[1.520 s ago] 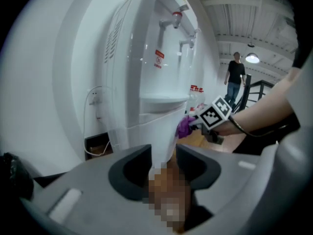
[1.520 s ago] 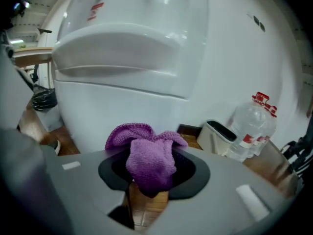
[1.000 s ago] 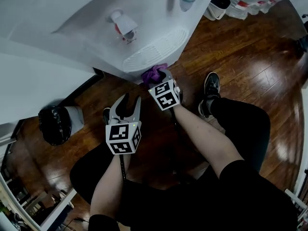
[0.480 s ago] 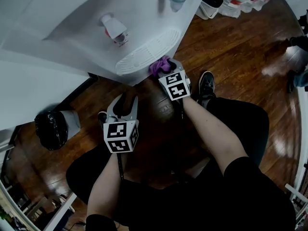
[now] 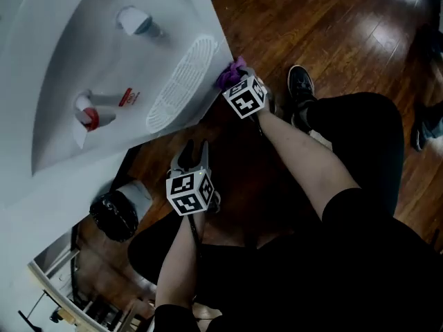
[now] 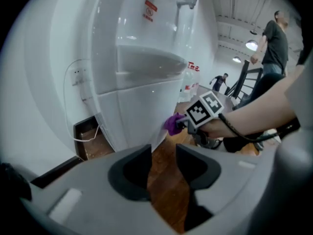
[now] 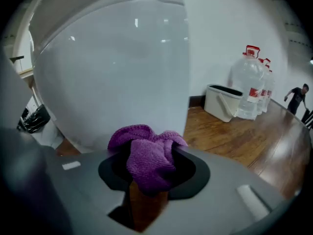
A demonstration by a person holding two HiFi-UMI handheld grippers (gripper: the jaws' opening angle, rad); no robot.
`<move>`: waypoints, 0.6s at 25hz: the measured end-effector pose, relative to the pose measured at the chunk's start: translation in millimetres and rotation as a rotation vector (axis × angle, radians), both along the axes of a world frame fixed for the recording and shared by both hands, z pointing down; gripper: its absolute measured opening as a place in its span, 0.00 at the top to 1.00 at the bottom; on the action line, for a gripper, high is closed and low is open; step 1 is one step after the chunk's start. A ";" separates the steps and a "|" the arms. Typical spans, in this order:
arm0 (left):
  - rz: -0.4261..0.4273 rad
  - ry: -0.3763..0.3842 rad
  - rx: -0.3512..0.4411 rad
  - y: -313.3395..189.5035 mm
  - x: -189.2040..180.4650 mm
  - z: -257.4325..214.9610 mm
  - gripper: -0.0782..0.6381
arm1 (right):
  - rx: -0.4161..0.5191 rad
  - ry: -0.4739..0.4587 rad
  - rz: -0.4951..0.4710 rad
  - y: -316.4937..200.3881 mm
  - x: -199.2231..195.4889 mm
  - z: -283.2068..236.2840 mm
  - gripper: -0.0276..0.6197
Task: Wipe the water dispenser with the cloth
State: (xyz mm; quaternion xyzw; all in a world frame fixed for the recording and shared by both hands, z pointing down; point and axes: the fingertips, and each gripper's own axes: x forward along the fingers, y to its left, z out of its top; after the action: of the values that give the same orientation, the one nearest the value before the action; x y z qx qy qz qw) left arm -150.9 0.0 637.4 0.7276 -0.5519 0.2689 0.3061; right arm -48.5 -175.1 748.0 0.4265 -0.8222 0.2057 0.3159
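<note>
The white water dispenser (image 5: 83,61) fills the upper left of the head view, with a blue tap (image 5: 135,21), a red tap (image 5: 86,113) and a drip grille (image 5: 183,81). My right gripper (image 5: 233,81) is shut on a bunched purple cloth (image 5: 230,72), which presses against the cabinet's corner just below the grille. In the right gripper view the cloth (image 7: 146,153) bulges between the jaws of the right gripper (image 7: 149,168) against the white panel (image 7: 112,72). My left gripper (image 5: 194,151) hangs lower, away from the dispenser. The left gripper (image 6: 162,153) has its jaws slightly apart and empty.
A black bag in a small bin (image 5: 114,216) stands on the wood floor left of the dispenser. A white bin (image 7: 222,102) and several water bottles (image 7: 248,84) stand against the wall beyond it. My shoe (image 5: 299,92) is near the right gripper. People stand far off (image 6: 274,33).
The right gripper has slid the cloth along the dispenser's lower front, from under the grille's middle to its corner. The head view has swung round. The left gripper stays low and empty.
</note>
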 end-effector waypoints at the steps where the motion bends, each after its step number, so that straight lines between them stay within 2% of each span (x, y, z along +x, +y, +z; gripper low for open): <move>1: 0.008 -0.009 -0.019 -1.9 -0.2 3.7 0.64 | -0.021 -0.015 -0.030 15.7 -18.0 1.5 0.72; 5: 0.026 -0.071 -0.100 1.1 -17.0 7.3 0.64 | -0.114 -0.182 -0.182 96.0 -115.9 1.6 0.72; 7: -0.035 -0.066 -0.129 5.6 -31.1 2.6 0.67 | -0.158 -0.251 -0.256 124.6 -150.1 3.9 0.72; 9: -0.105 -0.041 -0.150 12.2 -46.4 -4.3 0.65 | -0.199 -0.298 -0.302 141.2 -171.0 10.4 0.72; 12: -0.136 -0.046 -0.156 16.7 -60.3 -7.1 0.64 | -0.226 -0.305 -0.342 141.1 -172.1 24.9 0.72; 15: -0.099 -0.076 -0.191 16.6 -64.3 15.4 0.64 | -0.221 -0.245 -0.278 102.2 -128.6 45.1 0.72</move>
State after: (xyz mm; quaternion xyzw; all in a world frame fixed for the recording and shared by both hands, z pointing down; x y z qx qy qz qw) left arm -215.2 16.6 652.7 0.6563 -0.5701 0.3323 0.3659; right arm -177.1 -72.8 793.1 0.2435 -0.8778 0.2993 0.2841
